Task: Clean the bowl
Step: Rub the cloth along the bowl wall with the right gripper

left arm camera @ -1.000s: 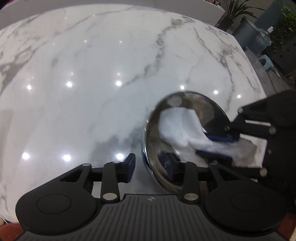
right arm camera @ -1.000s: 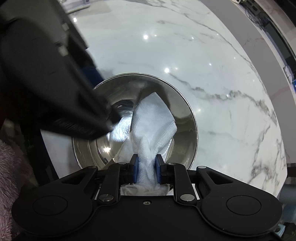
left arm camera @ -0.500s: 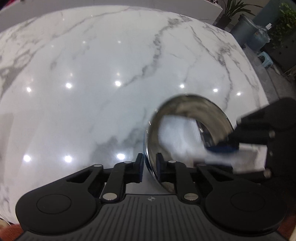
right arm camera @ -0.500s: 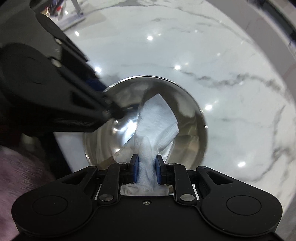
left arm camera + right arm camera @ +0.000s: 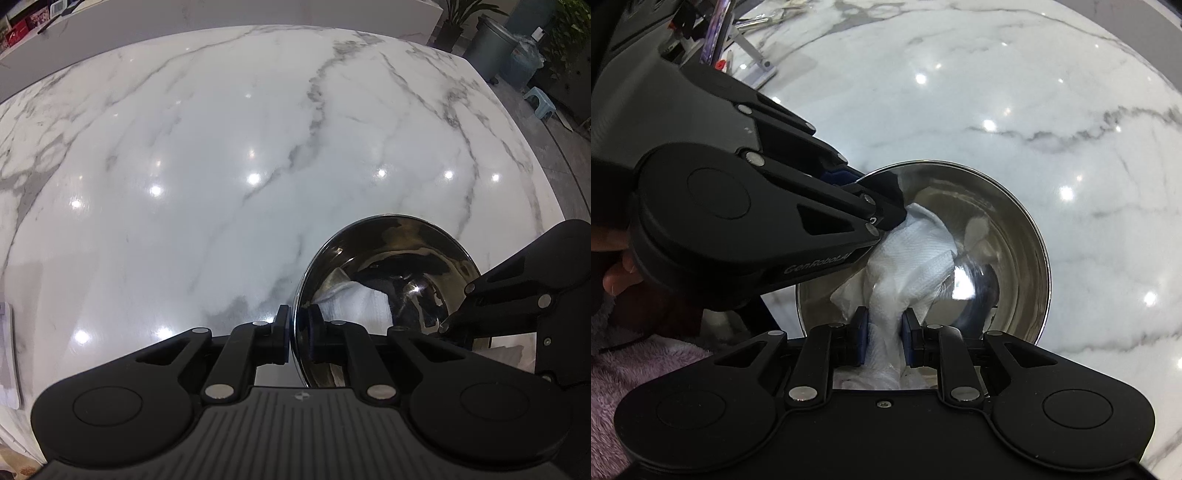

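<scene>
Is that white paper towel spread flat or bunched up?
Bunched up. The paper towel is gathered into a creased wad, pinched by the right hand-held gripper and pressed inside the metal bowl.

Left claw (image 5: 297, 325) closed on steel bowl (image 5: 413, 251) rim, one finger outside wall, other inside. Right claw (image 5: 884, 334) clamped on white paper towel (image 5: 912, 254), fingers pointed down into bowl. Left claw seen crossing ahead-left of right claw, tips at rim.
</scene>
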A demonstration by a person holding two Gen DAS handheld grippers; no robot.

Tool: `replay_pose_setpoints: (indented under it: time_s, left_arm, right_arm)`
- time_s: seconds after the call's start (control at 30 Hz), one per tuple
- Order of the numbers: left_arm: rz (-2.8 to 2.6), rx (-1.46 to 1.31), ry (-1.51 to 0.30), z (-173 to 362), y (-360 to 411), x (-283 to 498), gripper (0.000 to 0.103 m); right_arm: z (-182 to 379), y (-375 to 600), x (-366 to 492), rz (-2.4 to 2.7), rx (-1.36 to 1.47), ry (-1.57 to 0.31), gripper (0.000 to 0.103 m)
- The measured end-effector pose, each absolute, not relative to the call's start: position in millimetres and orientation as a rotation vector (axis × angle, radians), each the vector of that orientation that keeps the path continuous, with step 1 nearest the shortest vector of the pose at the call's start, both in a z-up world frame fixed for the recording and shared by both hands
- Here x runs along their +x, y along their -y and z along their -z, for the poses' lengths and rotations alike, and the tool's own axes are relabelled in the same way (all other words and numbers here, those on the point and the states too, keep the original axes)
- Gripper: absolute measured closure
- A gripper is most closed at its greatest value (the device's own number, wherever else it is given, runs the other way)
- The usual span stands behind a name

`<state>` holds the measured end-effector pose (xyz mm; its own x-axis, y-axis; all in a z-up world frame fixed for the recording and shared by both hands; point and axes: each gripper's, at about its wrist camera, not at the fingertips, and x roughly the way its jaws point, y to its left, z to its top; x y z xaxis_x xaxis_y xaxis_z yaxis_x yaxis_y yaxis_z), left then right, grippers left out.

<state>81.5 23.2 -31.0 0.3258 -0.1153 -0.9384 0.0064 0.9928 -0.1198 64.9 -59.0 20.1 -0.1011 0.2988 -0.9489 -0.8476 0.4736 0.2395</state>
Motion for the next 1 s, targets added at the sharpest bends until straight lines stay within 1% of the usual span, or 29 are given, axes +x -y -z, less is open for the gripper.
replay_pose_setpoints:
  time_s: [0.17,0.3,0.4,0.67,0.9,0.93,0.97,1.0]
  left_arm:
    - [0.083,-0.092,-1.237,31.2,-21.9,82.9,0.095]
    - [0.087,-0.079,-1.236,30.8,-20.9,82.6,0.095]
    - [0.093,-0.071,-1.235,30.7,-20.4,82.6,0.095]
    - [0.106,-0.067,-1.235,31.3,-19.8,81.9,0.095]
    - [0.106,-0.095,-1.240,32.1,-20.7,79.1,0.094]
    - [0.109,-0.107,-1.248,32.8,-21.2,78.5,0.093]
    - [0.119,-0.130,-1.257,33.9,-22.0,77.1,0.084]
    - [0.130,-0.156,-1.268,35.6,-22.7,75.4,0.080]
  right_arm:
    - [-22.1,62.7,68.5,-1.043,-0.527,-1.348,0.085]
    - [-25.1,63.7,67.6,-1.037,-0.578,-1.331,0.086]
    - [-28.3,62.5,64.6,-1.018,-0.684,-1.293,0.086]
    - [-34.3,56.2,52.3,-0.930,-0.991,-1.082,0.086]
    - [-37.6,63.1,57.2,-0.927,-0.997,-1.072,0.086]
    - [-38.2,64.9,58.8,-0.927,-0.991,-1.074,0.086]
    - [-38.9,67.0,60.7,-0.928,-0.983,-1.077,0.086]
    - [-39.9,69.0,62.7,-0.928,-0.975,-1.080,0.086]
